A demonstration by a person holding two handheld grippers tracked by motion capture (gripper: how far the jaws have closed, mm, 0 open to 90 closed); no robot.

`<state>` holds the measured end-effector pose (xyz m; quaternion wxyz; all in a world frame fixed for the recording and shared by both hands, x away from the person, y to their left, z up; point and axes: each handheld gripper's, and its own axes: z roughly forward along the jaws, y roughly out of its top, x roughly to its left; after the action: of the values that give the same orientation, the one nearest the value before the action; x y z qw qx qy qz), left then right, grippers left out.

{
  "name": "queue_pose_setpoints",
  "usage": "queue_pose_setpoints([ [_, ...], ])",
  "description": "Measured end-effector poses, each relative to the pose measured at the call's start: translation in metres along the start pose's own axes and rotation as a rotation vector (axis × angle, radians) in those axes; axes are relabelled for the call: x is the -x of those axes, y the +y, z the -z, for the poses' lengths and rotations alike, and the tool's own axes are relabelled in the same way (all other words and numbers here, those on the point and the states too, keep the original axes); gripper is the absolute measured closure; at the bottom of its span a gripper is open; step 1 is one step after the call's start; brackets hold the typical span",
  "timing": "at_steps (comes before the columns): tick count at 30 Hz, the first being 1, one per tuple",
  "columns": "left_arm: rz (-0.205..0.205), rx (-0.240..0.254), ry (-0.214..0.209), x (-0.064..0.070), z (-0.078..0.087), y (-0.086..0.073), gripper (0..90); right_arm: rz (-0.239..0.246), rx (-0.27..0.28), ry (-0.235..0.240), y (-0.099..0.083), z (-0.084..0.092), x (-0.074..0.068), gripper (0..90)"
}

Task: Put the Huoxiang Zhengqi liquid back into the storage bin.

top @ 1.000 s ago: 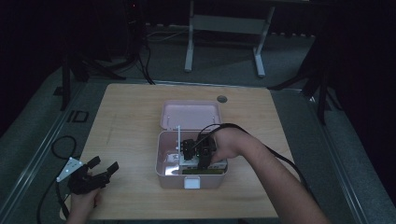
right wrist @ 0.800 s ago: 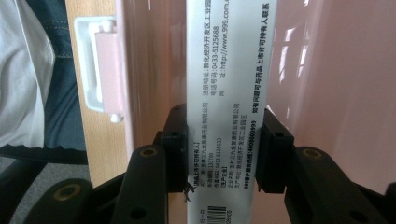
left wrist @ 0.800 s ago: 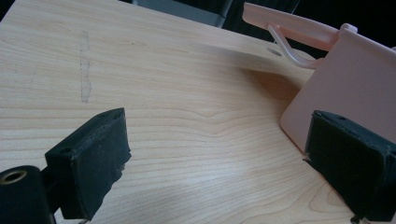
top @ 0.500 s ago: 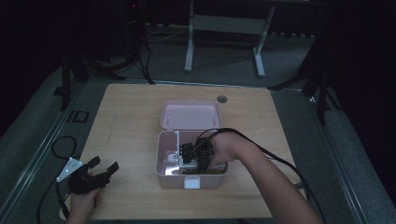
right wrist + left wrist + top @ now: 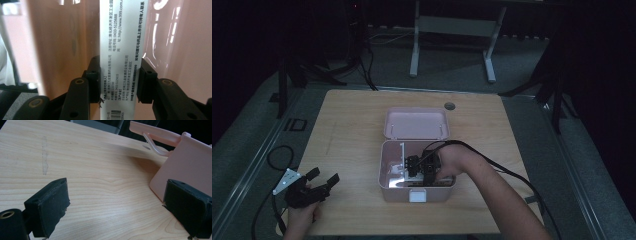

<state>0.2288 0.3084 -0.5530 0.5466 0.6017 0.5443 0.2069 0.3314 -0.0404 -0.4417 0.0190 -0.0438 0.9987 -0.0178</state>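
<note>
Right gripper [image 5: 419, 170]: now lower, sunk into the pink box [image 5: 384, 175] instead of above its rim.
White carton [image 5: 121, 50]: now down inside the box, no longer standing tall above it.

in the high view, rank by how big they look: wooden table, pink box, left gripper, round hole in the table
1. wooden table
2. pink box, counting its open lid
3. left gripper, though it sits nearer the camera
4. round hole
</note>
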Motion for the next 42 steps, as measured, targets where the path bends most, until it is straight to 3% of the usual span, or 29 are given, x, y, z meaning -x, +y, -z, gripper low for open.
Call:
queue_pose_setpoints([
  [11, -0.001, 0.002, -0.002, 0.000, 0.000, 0.000, 6.8, -0.006, -0.002, 0.006, 0.003, -0.010, 0.005, 61.7],
  [26, -0.001, 0.005, 0.006, 0.000, 0.001, 0.000, 6.8, 0.007, -0.011, 0.011, 0.004, -0.009, 0.006, 59.5],
  [32, -0.001, 0.005, 0.007, 0.000, 0.001, 0.000, 6.8, 0.011, 0.028, -0.003, 0.000, 0.005, 0.007, 48.0],
  [36, 0.000, 0.004, 0.007, -0.001, 0.001, 0.000, 6.8, -0.037, 0.070, -0.015, -0.005, 0.020, 0.012, 34.2],
  [42, 0.005, 0.006, 0.015, -0.001, 0.001, 0.000, 6.8, -0.045, 0.147, -0.075, -0.014, 0.037, 0.011, 13.0],
])
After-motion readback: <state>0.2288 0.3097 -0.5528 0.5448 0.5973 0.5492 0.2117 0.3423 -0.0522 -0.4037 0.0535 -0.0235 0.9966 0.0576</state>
